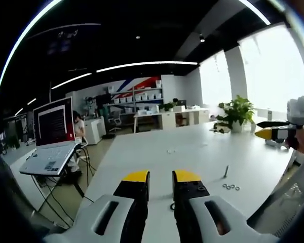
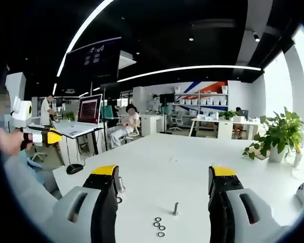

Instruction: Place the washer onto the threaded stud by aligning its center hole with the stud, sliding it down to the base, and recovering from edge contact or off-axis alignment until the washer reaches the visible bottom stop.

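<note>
A small upright threaded stud (image 1: 226, 171) (image 2: 176, 208) stands on the white table (image 1: 157, 147) (image 2: 167, 162). Several loose washers (image 1: 231, 187) (image 2: 158, 226) lie just in front of it. My left gripper (image 1: 161, 177) hovers over the table left of the stud, its yellow-tipped jaws close together with nothing seen between them; from the right gripper view it (image 2: 49, 135) sits far left, held in a hand. My right gripper (image 2: 164, 174) is wide open above the stud and washers, holding nothing; in the left gripper view it (image 1: 266, 129) hangs at the far right.
A second short stud (image 2: 120, 185) with a ring (image 2: 119, 200) (image 1: 172, 206) sits by my right gripper's left jaw. A potted plant (image 1: 236, 114) (image 2: 278, 134) stands on the table's far side. A laptop (image 1: 50, 152) (image 2: 86, 114) on a stand and a seated person (image 2: 126, 124) are beyond the table edge.
</note>
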`<state>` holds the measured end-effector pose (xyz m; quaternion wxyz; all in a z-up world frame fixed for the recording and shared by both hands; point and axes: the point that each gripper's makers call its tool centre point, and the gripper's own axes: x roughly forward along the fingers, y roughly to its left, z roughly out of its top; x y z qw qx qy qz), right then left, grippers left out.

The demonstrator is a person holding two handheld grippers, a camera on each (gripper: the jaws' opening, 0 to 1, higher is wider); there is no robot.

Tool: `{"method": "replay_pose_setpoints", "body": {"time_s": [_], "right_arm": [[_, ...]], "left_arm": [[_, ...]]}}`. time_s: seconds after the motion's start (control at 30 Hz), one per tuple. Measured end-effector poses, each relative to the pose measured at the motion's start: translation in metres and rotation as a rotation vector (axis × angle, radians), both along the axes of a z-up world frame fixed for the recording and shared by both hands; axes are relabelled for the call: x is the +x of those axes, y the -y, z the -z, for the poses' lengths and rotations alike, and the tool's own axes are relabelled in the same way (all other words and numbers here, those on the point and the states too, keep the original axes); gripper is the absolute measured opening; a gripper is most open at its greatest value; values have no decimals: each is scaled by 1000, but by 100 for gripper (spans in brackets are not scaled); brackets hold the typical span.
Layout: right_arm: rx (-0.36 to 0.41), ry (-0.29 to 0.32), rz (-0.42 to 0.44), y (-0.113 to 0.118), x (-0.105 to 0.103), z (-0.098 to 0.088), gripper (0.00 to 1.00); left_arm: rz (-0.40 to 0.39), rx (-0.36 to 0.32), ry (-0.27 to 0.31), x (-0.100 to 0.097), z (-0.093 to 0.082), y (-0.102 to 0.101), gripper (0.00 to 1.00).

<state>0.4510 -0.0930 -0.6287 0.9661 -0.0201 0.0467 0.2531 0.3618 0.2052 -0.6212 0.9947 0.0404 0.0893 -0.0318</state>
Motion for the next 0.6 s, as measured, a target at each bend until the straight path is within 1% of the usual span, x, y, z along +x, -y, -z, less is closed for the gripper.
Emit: {"method": "replay_pose_setpoints", "body": {"time_s": [0.2,0.23,0.3,0.33,0.43,0.5,0.53,0.6], "right_arm": [[-15,13,-21,-5,-2,-2,74],[-12,14,-24,-6,-2,-3,74],[-9,10,-24,-6,-2,-3,74],[-7,8,-25,-6,-2,-2,73],[-6,10,-22,-5,-1,-3,73],[-4,8,-19,-4,-1,-2,73],[-4,8,-17,-4,-1,-2,73],[-4,9,-14,-3,-1,-2,73]], "left_arm": [[-20,-4,19,1,-6,-4,16],[-15,0,14,3,-6,-2,16],[2,38,-2,7,-5,3,16],[8,44,-1,8,-5,5,16],[35,42,-15,10,-4,12,16],[37,39,-25,11,-2,12,16],[34,25,-37,13,0,11,17],[23,20,-31,16,-3,10,17]]}}
